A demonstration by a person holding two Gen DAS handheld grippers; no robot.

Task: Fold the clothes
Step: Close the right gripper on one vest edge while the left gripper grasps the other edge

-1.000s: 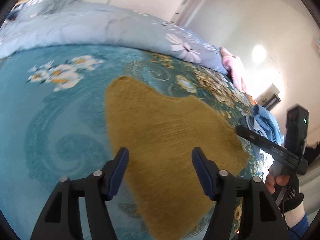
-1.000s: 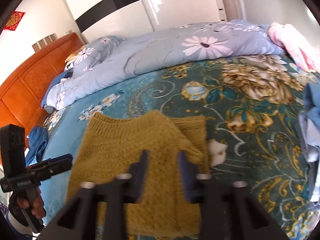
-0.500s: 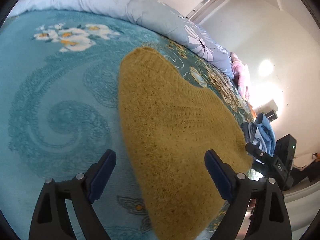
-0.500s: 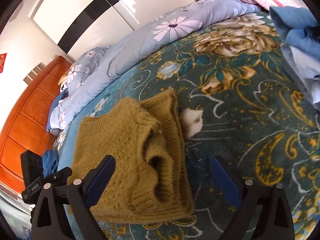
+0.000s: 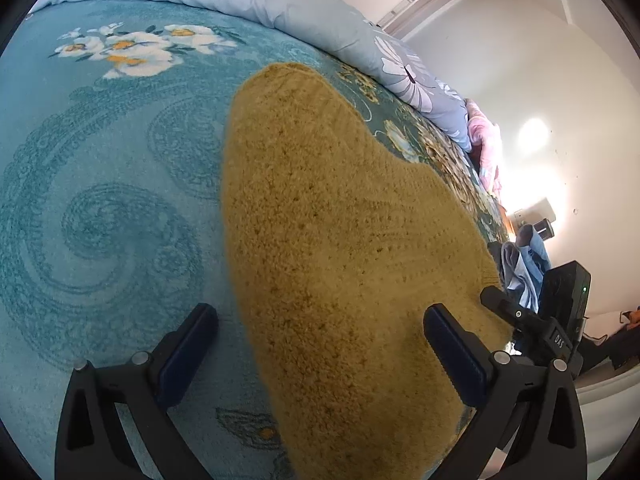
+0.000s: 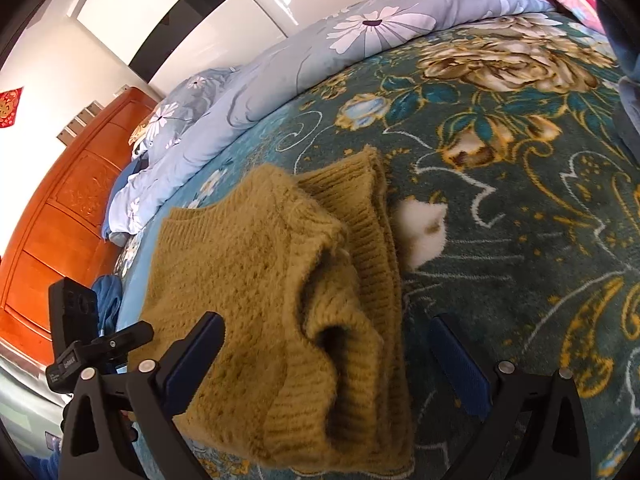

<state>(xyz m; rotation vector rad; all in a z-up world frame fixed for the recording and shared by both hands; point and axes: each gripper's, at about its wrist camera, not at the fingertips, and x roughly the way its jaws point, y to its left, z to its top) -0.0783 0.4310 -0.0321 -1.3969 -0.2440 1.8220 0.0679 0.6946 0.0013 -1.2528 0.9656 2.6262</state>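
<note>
Right wrist view: sweater [image 6: 256,280] lying ahead and below right gripper [image 6: 324,364], jaws just spreading wide, empty; left gripper [image 5: 320,354] likewise, straddling sweater's left edge.

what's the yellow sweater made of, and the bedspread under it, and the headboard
Sweater: looks like chunky knitted yarn, wool or acrylic; ribbed edges, fuzzy matte surface. Bedspread: seems a plush fleece blanket; short soft pile, printed flowers. Headboard: apparently wood with a glossy orange varnish; carved panels, light sheen.
</note>
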